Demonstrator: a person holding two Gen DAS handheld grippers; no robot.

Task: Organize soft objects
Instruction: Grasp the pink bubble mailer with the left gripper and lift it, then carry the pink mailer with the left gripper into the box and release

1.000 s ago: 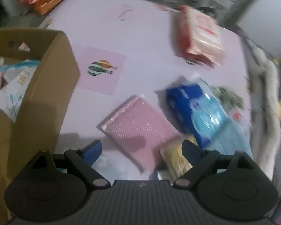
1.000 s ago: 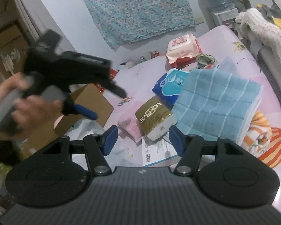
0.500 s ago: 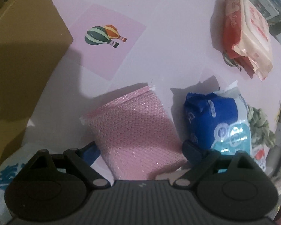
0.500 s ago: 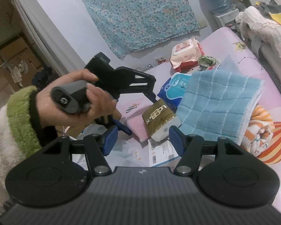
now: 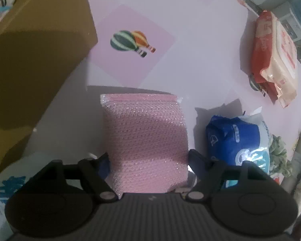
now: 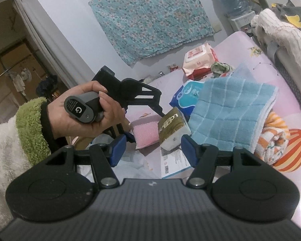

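At the far left of the left wrist view stands a brown cardboard box [image 5: 40, 46] on the pale pink balloon-print table [image 5: 200, 40]. Beside it, the left gripper [image 5: 148, 161] is spread wide around the near end of a pink bubble-wrap pouch [image 5: 144, 132] lying flat on the table; whether the fingers touch its edges is hard to tell. Just right of the pouch sits a blue plastic tissue pack [image 5: 236, 140], and further back a red-and-cream wipes packet [image 5: 275, 60]. In the right wrist view, the right gripper [image 6: 153, 150] hangs open above the table, holding nothing, with a gold-brown tissue packet [image 6: 173, 127] and a folded light-blue checked towel [image 6: 230, 112] beyond it.
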